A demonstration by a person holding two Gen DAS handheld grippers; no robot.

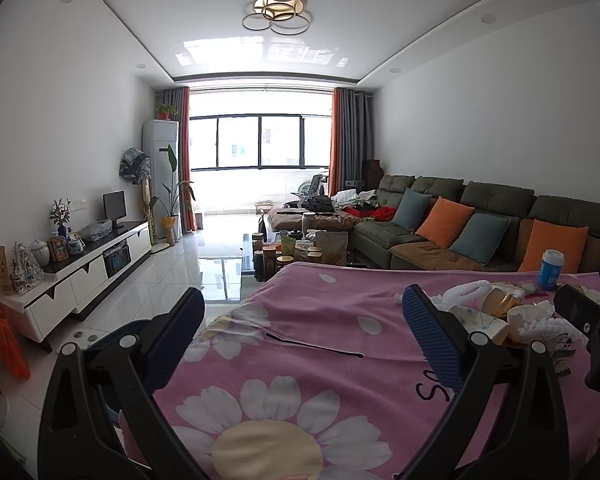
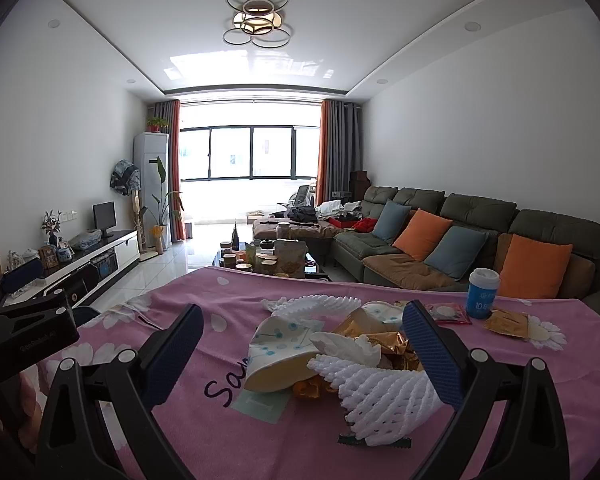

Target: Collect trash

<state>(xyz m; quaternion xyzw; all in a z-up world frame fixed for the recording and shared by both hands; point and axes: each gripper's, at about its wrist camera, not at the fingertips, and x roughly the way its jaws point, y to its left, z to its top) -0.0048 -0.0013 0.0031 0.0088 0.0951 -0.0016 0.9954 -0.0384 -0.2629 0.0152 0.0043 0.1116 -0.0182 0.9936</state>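
Note:
A heap of trash lies on the pink flowered blanket (image 2: 188,304). In it are a crushed paper cup (image 2: 276,352), white foam netting (image 2: 384,388), gold foil (image 2: 384,338), a crumpled tissue (image 2: 348,346) and a second foam net (image 2: 320,304). My right gripper (image 2: 304,318) is open just above the blanket, with the heap between and ahead of its fingers, touching nothing. My left gripper (image 1: 302,308) is open over bare blanket (image 1: 300,360), left of the same heap (image 1: 500,308). A red packet (image 2: 448,314) and a gold packet (image 2: 506,322) lie further right.
A blue and white lidded cup (image 2: 482,292) stands upright at the blanket's far right. Beyond the table are a cluttered coffee table (image 2: 268,260), a sofa with cushions (image 2: 460,240) and a TV cabinet (image 1: 92,268). An orange bag (image 1: 4,340) hangs at the left.

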